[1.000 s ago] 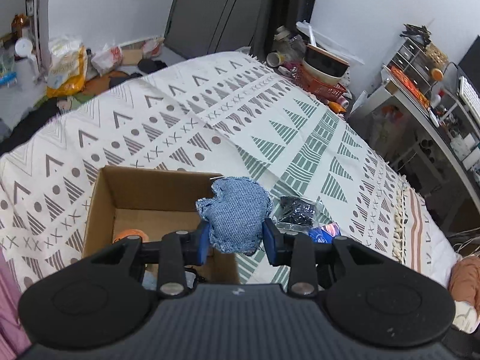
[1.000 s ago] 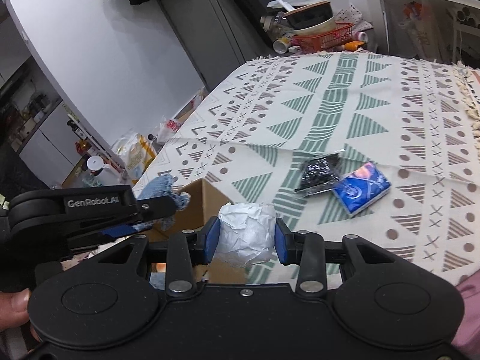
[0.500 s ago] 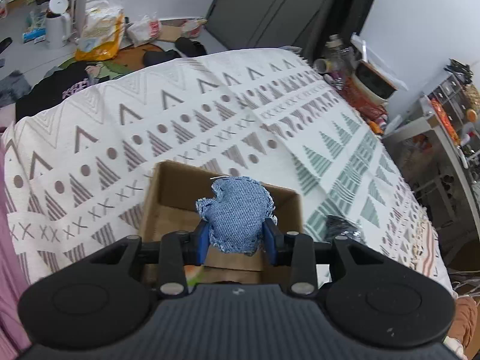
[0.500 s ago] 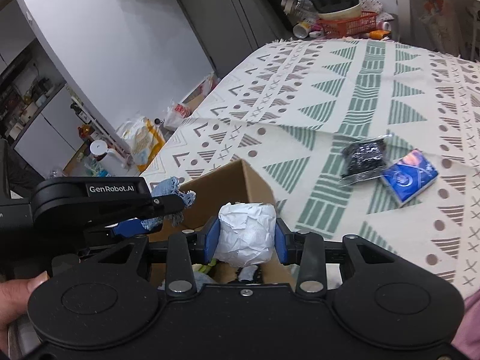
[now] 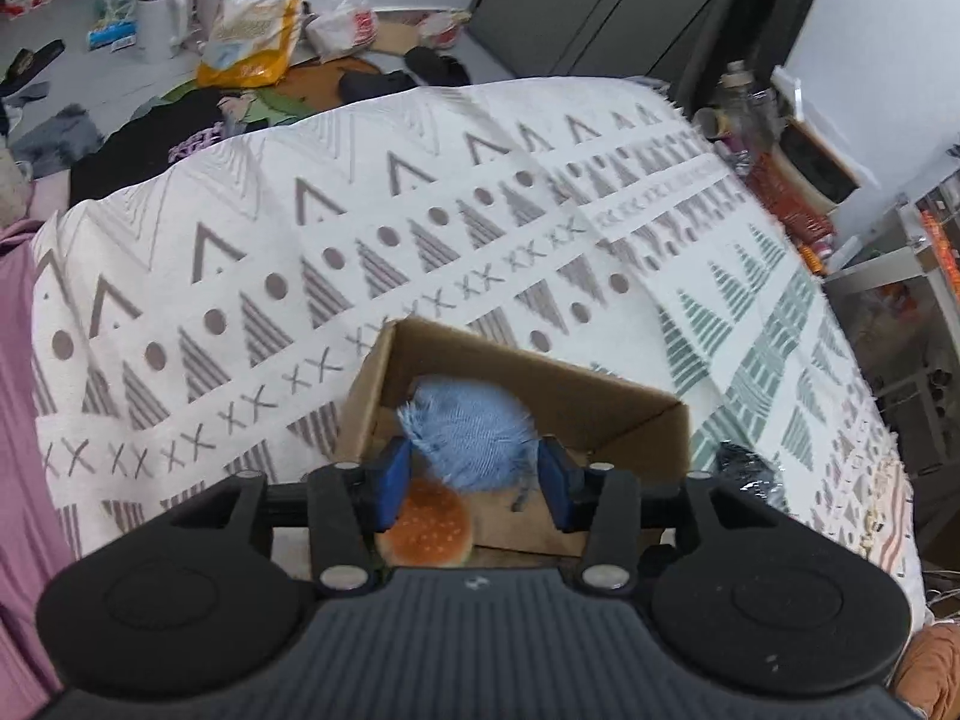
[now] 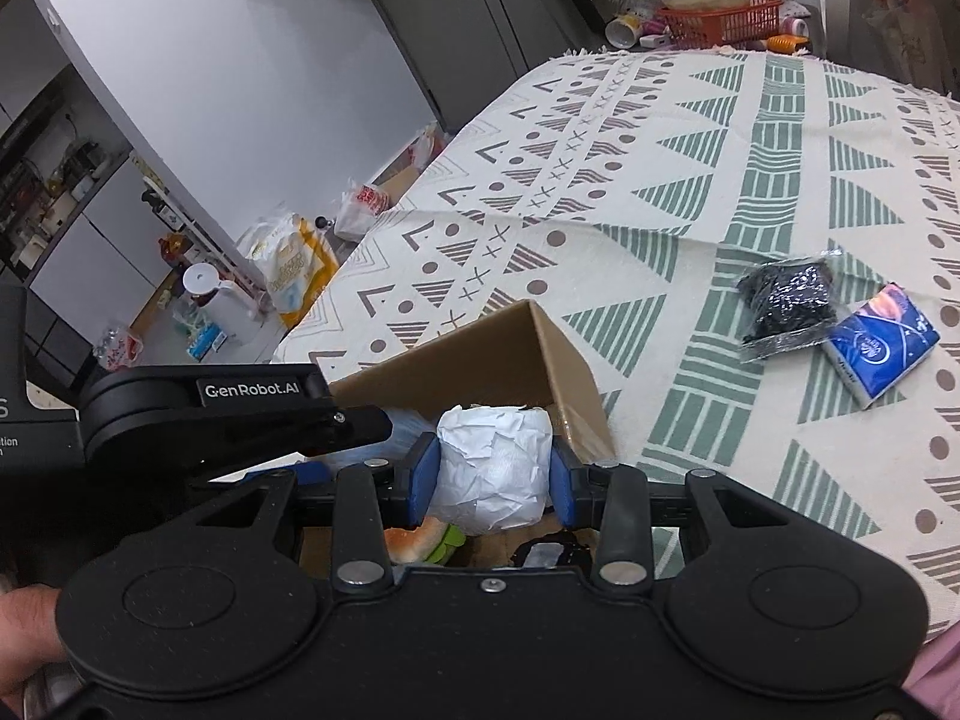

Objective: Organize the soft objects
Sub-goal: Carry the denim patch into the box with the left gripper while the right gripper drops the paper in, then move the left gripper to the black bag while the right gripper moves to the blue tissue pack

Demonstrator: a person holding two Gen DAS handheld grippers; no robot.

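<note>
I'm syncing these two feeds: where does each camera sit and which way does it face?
Left wrist: on the left gripper, facing past its fingers into the cardboard box, denim piece blurred between them.
Right wrist: on the right gripper, its fingers clamping a white wad; left gripper and a hand visible.
Shared: box, patterned cloth, black packet.

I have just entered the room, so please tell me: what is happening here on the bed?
A person holds two grippers over a cardboard box on the patterned blanket. The left gripper is open, its denim piece blurred above the box. The right gripper clamps a white paper wad. A black packet and blue tissue pack lie outside.
</note>
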